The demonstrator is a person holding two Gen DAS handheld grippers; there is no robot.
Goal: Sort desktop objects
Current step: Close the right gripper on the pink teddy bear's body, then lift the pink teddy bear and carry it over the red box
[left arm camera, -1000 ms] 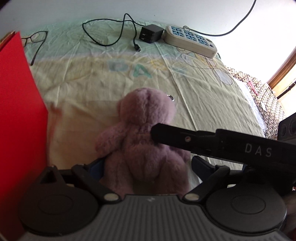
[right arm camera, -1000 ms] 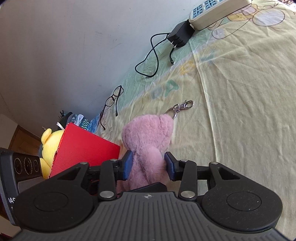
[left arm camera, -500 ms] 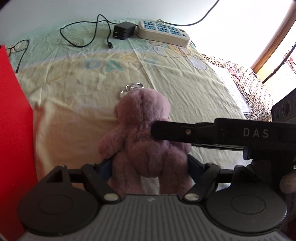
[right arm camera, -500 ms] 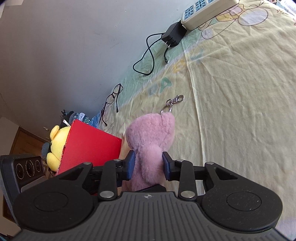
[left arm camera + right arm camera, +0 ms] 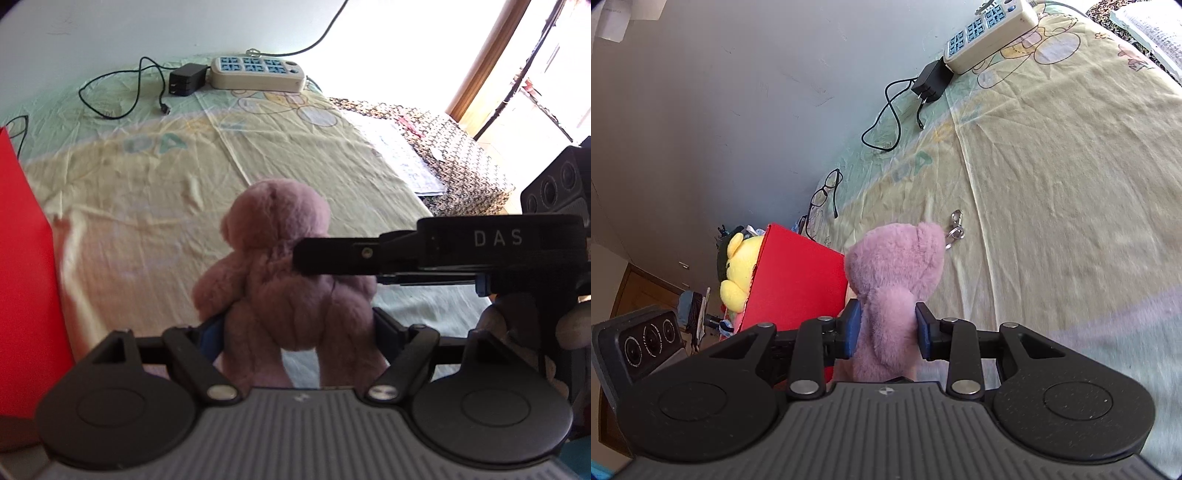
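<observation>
A pink plush bear is held above the cloth-covered table by both grippers. My left gripper is shut on its lower body from behind. My right gripper is shut on its side; it shows in the left wrist view as a black arm marked DAS reaching in from the right. The bear has a metal keyring clasp at its head. A red box stands just left of the bear, with a yellow plush in it.
Glasses lie near the wall. A black charger with cable and a beige power strip lie at the far edge. A patterned surface with papers lies to the right. The red box wall fills the left.
Both grippers have carried the bear up and to the right, away from the red box. The grips have not changed.
</observation>
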